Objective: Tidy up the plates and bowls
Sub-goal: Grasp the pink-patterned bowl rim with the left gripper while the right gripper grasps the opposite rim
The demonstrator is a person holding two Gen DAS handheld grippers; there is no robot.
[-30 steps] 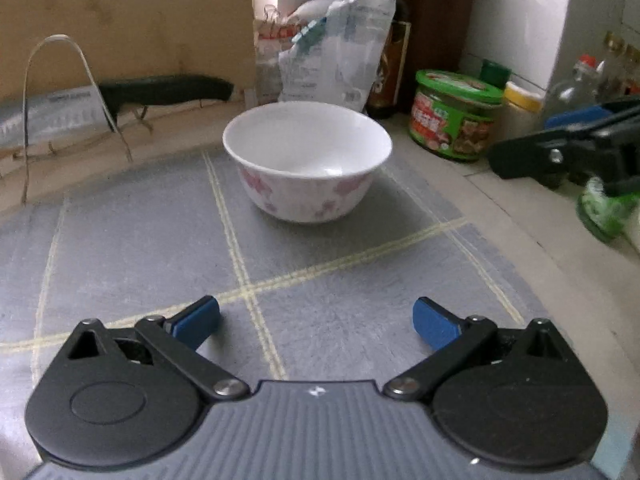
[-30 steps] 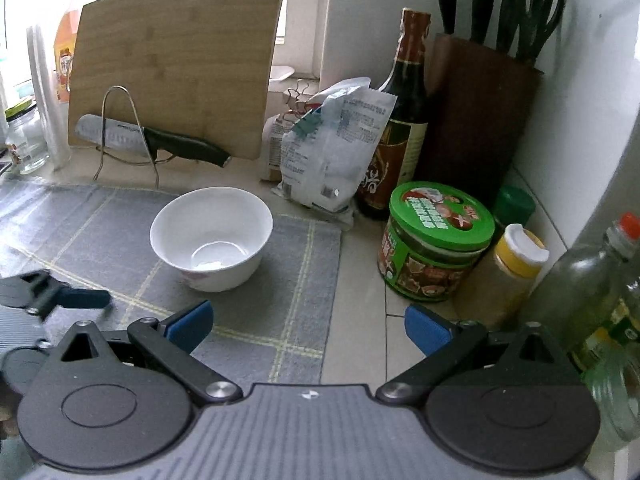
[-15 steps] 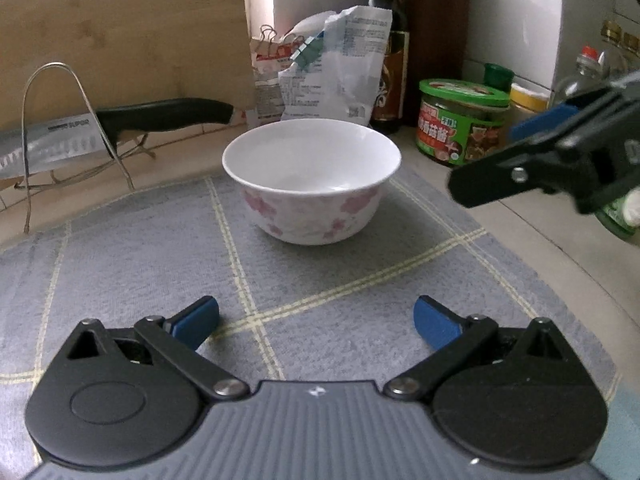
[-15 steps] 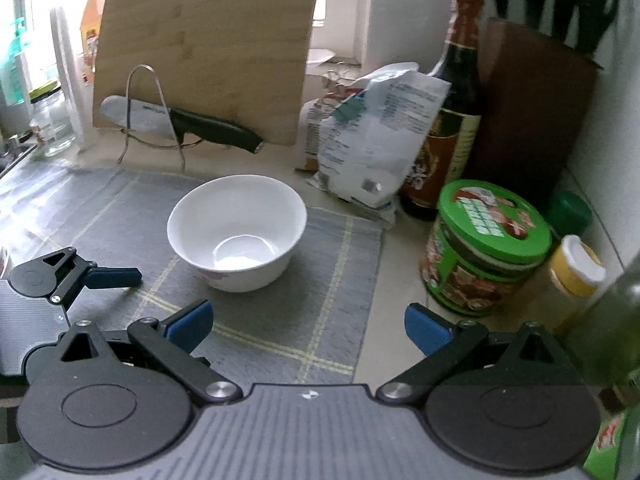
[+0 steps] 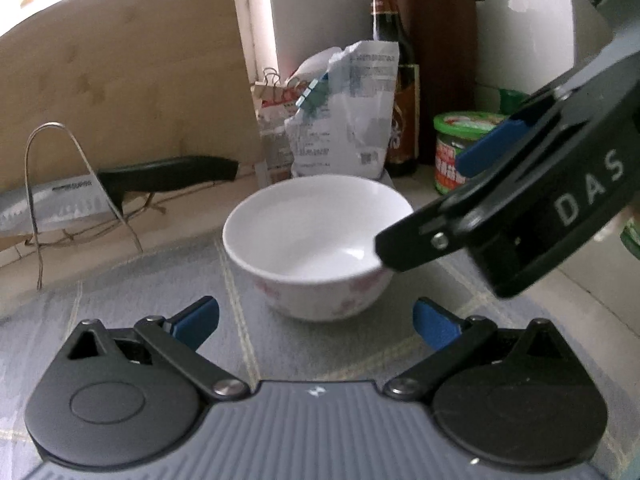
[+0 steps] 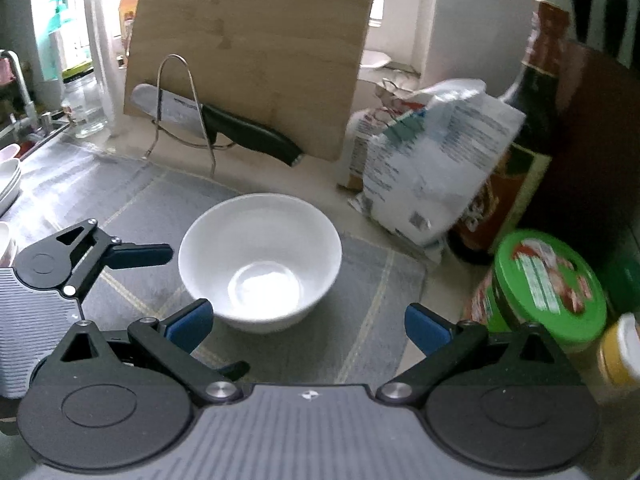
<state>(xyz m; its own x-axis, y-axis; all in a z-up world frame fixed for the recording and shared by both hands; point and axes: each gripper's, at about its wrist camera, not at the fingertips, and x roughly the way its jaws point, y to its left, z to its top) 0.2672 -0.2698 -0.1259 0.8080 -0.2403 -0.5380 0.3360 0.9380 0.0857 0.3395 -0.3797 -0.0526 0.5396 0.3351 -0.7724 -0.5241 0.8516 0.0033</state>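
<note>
On the grey checked mat [image 6: 372, 280], right in the middle of the surface, sits the white bowl [image 6: 260, 260], upright and empty, pink flowers around its outside. Both tools are converging on it! The right tool [image 6: 306, 326] hangs above and just short of the bowl, fingers spread wide with nothing between them, the near rim sitting between its blue pads [image 6: 188, 326]. The left tool [image 5: 316, 320] faces the bowl from the other side, low to the mat, likewise released and carrying nothing.

To my eye the right one is going for the pick. The smart play: drop one finger inside the wall and one outside, pinch the rim squarely, and lift straight up. That glazed porcelain looks slippery, so a shallow bite could let it swing or slip. The left tool should give way, because the two are close and could clash over the bowl. Off at the far left edge, by the sink [image 6: 24, 136], a stack of white dishes [image 6: 8, 180] shows, a likely home for this one.

Writing? "DAS" stands in white letters on the right tool's body. The cleaver [image 6: 176, 108] in the wire rack [image 6: 180, 92] carries a mark, too small to read. The crumpled bag [image 6: 432, 160], the dark sauce bottle [image 6: 528, 128] and the green-lidded tub [image 6: 544, 284] all bear print, blurred beyond reading.
</note>
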